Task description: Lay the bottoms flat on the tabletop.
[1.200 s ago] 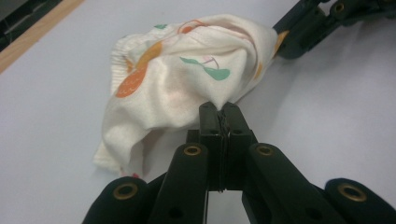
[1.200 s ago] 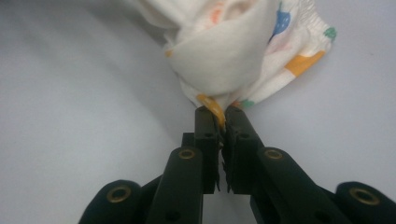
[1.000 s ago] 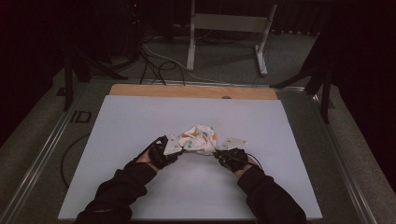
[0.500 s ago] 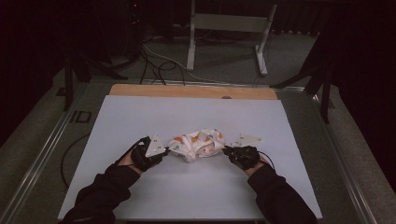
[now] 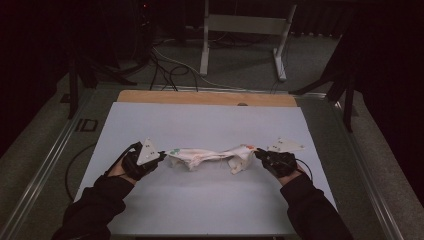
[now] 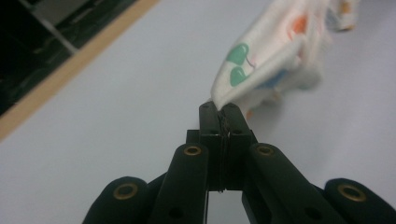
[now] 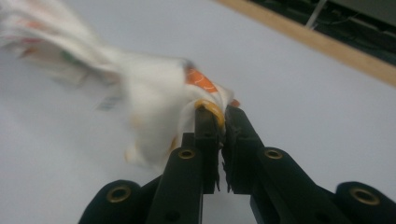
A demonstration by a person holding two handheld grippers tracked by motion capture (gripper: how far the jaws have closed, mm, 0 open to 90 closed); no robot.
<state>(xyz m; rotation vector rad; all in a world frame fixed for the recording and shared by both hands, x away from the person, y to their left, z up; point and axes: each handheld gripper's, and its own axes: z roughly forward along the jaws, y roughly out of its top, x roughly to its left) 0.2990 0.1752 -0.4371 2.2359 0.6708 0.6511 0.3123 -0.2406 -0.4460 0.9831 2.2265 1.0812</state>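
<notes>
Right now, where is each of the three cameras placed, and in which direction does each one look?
High view: fixed above the person's side, looking forward and down on the table; both forearms, the left gripper and right gripper show.
Left gripper view: rides the left gripper, looking along its jaws, shut on a corner of the cloth.
Right gripper view: rides the right gripper, looking along its jaws, shut on the cloth's other end.
Shared: all views show the cloth stretched between the grippers.
</notes>
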